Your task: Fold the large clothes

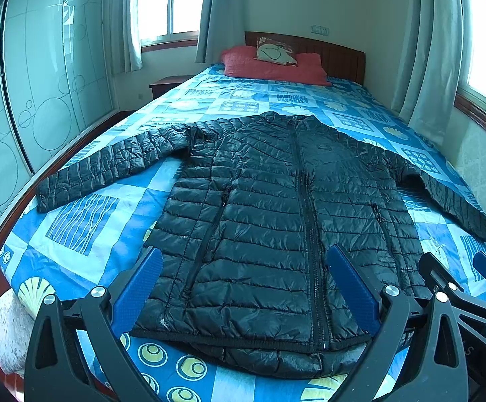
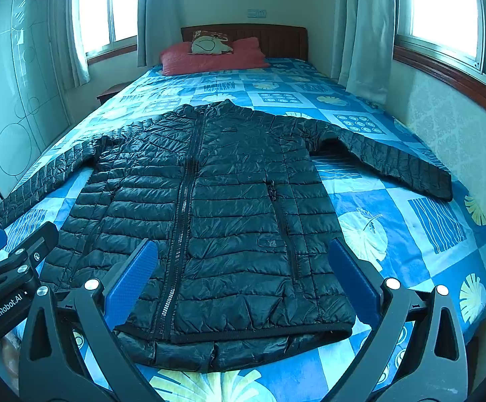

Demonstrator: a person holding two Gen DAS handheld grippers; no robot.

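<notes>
A black quilted puffer jacket (image 1: 269, 221) (image 2: 216, 214) lies flat and zipped on the bed, front up, collar toward the headboard, both sleeves spread out to the sides. Its hem is nearest me. My left gripper (image 1: 246, 251) hovers open above the hem on the jacket's left half, blue pads wide apart and empty. My right gripper (image 2: 243, 244) hovers open over the hem's right half, also empty. Each gripper shows at the edge of the other's view: the right gripper (image 1: 457, 278) and the left gripper (image 2: 12, 254).
The bed has a blue patterned sheet (image 1: 85, 221) (image 2: 410, 221), red pillows (image 1: 273, 65) and a wooden headboard (image 2: 276, 38). A glass wardrobe (image 1: 52, 67) stands left, a nightstand (image 1: 166, 83) beside the bed, curtained windows (image 2: 443, 6) right and behind.
</notes>
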